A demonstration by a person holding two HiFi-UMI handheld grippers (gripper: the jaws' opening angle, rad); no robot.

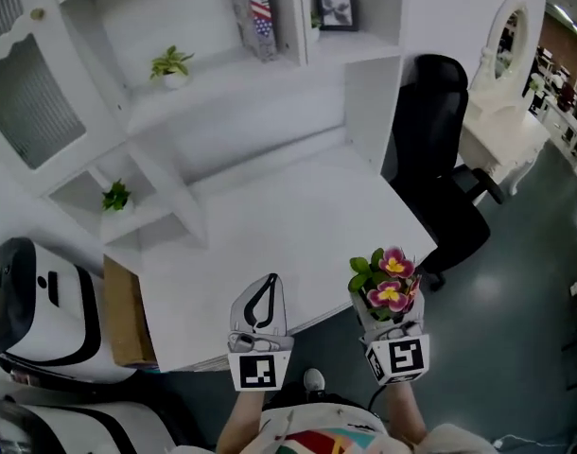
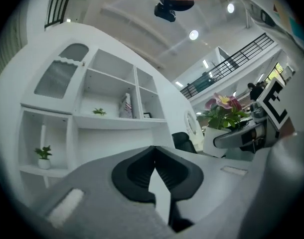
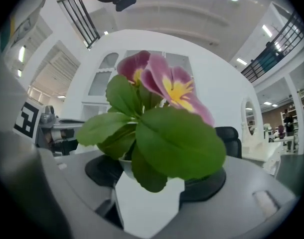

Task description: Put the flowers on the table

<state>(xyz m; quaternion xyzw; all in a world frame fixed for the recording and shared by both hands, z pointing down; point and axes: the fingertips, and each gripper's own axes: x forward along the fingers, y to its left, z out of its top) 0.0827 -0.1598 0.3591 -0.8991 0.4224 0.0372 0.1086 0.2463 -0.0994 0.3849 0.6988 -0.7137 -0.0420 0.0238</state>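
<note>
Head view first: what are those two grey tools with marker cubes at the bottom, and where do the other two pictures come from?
A person holds two hand tools, each a two-jaw gripper. The head view looks down from the person's head at a white desk. The other two cameras ride on the grippers, looking along their jaws. The left gripper is shut and empty. The right gripper is clamped on a small white pot of pink flowers with green leaves.

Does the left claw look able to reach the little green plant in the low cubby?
Probably yes: the left claw is empty, and only bare table lies between it and the plant.
</note>
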